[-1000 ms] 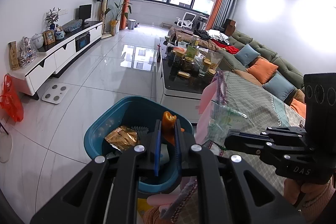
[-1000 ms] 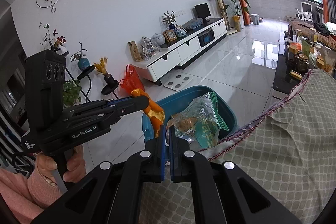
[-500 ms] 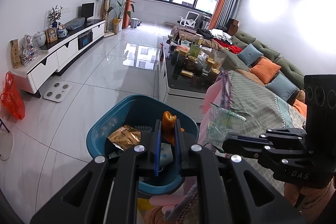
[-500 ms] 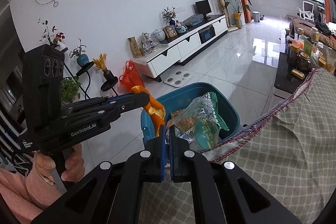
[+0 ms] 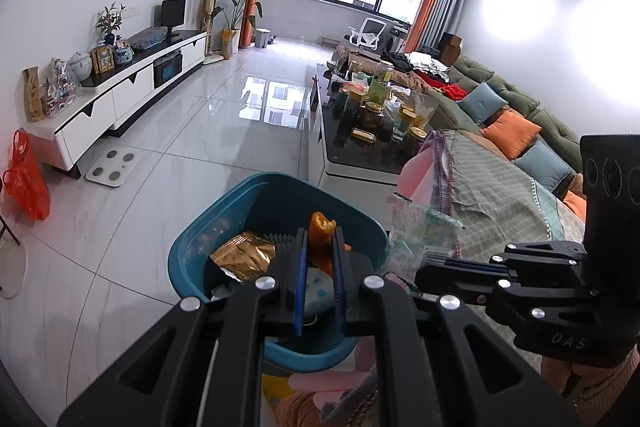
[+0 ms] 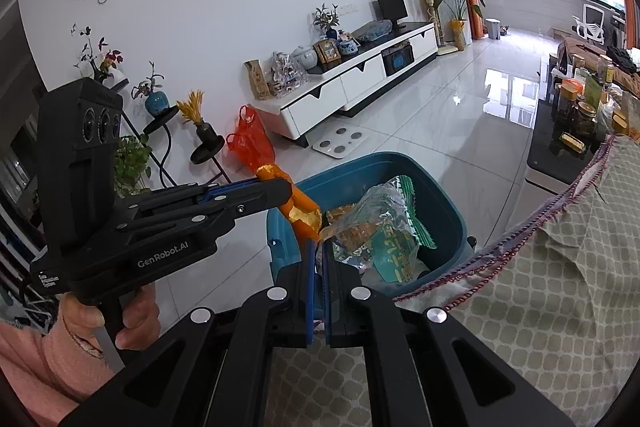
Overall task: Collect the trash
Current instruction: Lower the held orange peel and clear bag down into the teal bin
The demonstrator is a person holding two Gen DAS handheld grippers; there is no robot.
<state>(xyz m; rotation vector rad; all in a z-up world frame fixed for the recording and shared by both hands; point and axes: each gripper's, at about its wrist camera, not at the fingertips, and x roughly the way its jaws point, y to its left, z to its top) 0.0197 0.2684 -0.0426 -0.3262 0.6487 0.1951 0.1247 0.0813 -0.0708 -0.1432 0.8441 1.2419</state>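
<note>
Glossy white tile floor (image 5: 192,163), teal bin (image 5: 208,227), white scale (image 5: 114,169)

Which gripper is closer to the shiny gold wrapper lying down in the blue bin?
Left. The left gripper, holding an orange wrapper, hangs right beside the gold wrapper inside the blue bin. The right gripper, holding a clear bag, sits out at the bin's far edge.
</note>
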